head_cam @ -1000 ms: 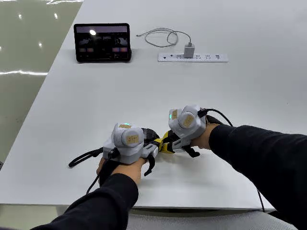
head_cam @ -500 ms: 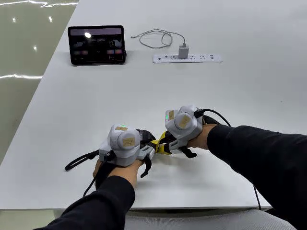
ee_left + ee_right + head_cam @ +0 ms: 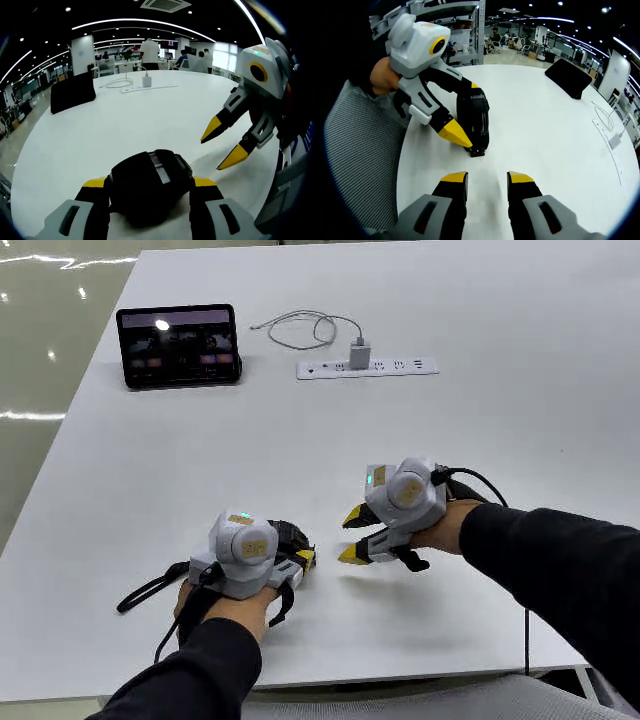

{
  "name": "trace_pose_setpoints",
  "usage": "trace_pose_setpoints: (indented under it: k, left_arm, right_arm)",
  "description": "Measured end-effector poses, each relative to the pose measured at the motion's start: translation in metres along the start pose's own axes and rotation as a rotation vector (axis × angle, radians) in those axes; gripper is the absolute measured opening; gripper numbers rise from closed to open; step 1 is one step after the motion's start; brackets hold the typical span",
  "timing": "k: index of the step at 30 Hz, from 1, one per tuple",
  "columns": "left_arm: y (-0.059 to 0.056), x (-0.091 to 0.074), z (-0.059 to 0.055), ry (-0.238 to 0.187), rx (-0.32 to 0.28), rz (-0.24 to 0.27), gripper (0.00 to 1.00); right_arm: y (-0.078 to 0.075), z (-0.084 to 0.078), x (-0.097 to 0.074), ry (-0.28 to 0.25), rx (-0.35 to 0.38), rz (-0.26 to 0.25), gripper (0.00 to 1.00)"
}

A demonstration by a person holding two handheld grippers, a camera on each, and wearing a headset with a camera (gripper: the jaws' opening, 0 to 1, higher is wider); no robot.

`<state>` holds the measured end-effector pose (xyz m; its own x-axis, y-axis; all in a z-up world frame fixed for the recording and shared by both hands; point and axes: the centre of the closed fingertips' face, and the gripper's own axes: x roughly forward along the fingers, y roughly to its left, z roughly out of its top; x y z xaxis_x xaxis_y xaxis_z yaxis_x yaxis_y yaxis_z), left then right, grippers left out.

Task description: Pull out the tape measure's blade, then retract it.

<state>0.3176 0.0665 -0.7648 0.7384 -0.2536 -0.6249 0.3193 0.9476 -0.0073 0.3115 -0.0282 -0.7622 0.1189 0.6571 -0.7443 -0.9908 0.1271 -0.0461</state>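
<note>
Found the black, rounded plastic tape measure case (image 3: 150, 192) standing on edge on the white desk (image 3: 450, 420), near its front edge, clamped across both flat faces by the left gripper (image 3: 150, 181), jaws closed firmly on it with a yellow tip pressed to each side. Judged the blade fully wound in, with no strip of it lying on the desk. Placed the right gripper (image 3: 351, 537) just beside the case on the person's right, apart from it, raised a little off the desk, jaws parted to a moderate gap and holding nothing, both yellow tips aimed leftward at the case. From the right gripper view, made out the case's narrow rim turned toward those open jaws, almost straight ahead of them, and a small dark tab (image 3: 477, 151) low at the rim by the desk, possibly the blade's end hook, though too small to call for certain. Took that tab as the thing to pinch: low on the near side of the case, facing the free jaws, with the pull line running from left gripper toward right, roughly along the desk's front edge. Reckoned the right gripper the nearer and only free one for the draw, needing to dip and close in a short way before nipping shut.
</note>
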Motion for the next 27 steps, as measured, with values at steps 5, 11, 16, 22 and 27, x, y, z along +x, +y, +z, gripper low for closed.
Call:
trace_pose_setpoints:
  k: [5,11,16,22,27]
  left_arm:
    - [-0.016,-0.001,-0.006,0.042,-0.045,-0.112,0.77]
    - [-0.019,-0.004,-0.011,0.071,-0.020,-0.184,0.87]
    - [-0.013,-0.008,-0.008,0.057,0.057,-0.203,0.98]
    - [0.002,-0.018,-0.009,0.083,0.040,-0.262,1.00]
    - [0.016,-0.027,-0.005,0.057,0.042,-0.306,1.00]
  right_arm:
    - [-0.005,-0.008,-0.013,-0.018,0.034,-0.037,0.31]
    - [-0.004,-0.017,-0.030,-0.041,0.074,-0.062,0.33]
    - [-0.010,-0.027,-0.047,-0.082,0.148,-0.104,0.40]
    - [-0.005,-0.045,-0.061,-0.085,0.184,-0.124,0.47]
    - [-0.003,-0.055,-0.070,-0.093,0.209,-0.146,0.53]
